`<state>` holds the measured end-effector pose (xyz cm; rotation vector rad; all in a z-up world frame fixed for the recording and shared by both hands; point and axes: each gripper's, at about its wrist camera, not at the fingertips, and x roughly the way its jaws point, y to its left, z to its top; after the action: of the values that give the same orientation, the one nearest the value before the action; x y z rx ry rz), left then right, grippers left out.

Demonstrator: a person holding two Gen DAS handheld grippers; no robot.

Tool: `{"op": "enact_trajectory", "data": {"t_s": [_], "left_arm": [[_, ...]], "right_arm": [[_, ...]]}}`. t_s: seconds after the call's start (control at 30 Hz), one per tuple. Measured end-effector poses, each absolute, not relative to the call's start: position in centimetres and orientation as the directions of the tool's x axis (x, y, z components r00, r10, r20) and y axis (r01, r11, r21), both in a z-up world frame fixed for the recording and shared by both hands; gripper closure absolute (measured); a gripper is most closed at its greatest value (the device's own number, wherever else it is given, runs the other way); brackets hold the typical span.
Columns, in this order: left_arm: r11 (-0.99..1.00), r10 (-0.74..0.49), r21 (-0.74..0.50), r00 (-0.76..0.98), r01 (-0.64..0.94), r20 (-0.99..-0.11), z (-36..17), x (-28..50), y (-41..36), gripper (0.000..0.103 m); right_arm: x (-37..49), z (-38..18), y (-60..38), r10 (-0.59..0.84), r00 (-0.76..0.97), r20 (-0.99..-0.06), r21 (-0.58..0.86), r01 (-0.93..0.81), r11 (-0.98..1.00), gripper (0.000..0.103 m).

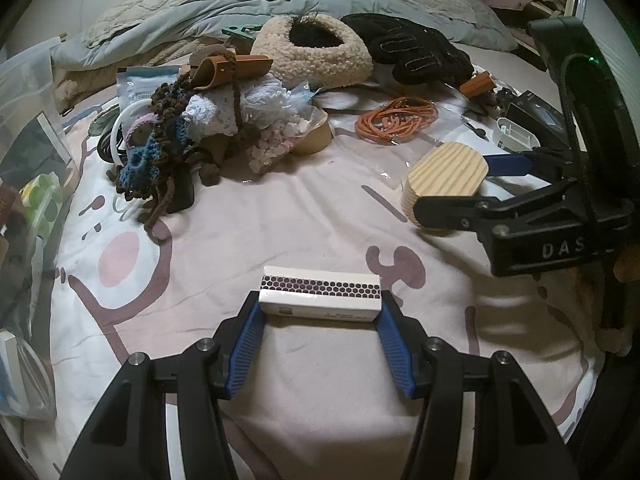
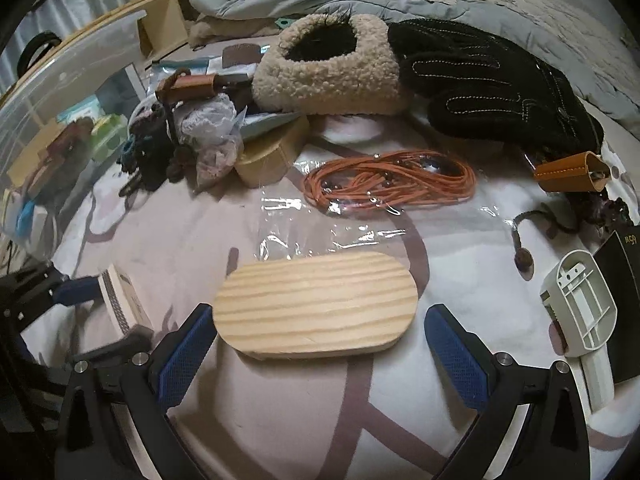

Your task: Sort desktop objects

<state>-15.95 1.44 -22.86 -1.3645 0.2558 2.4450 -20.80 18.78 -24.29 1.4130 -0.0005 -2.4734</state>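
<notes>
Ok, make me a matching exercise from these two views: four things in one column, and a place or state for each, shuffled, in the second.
Things:
1. matchbox
2. wooden oval block
3. orange cord
4. fleece slipper

Places or states:
A. coiled on a clear plastic bag
B. gripped between the left tool's blue pads
C. lies against the black glove
D. on the bedsheet between the right tool's open pads, a gap at one side

Pairs: 1-B, 2-D, 3-A, 4-C
</notes>
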Motion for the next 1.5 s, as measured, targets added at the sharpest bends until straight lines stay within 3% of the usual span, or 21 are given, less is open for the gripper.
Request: {"op": "enact_trajectory", "data": {"t_s": [0.57, 1.17, 1.5], "left_arm": [[-0.948, 0.168, 0.007, -0.519, -0.318, -0.838, -22.6, -16.1, 1.3, 0.047], [-0.963, 0.18, -0.026, -0.569, -0.268, -0.802, -19.2, -14.1, -0.3, 0.047], [-0.966, 0.213, -0.058, -0.641, -0.254, -0.738, -13.9, -12.6, -1.5, 0.047]], "right_arm": [[-20.3, -24.0, 18.3, -0.225, -0.504, -0.834, 0.107, 0.253, -0.961, 0.009], [-17.7, -19.6, 21.8, -0.326, -0.573, -0.752, 0.265, 0.191, -0.945, 0.009], [-16.0, -16.3, 22.5, -0.358, -0.627, -0.692, 0.304, 0.198, -0.932, 0.009]]}}
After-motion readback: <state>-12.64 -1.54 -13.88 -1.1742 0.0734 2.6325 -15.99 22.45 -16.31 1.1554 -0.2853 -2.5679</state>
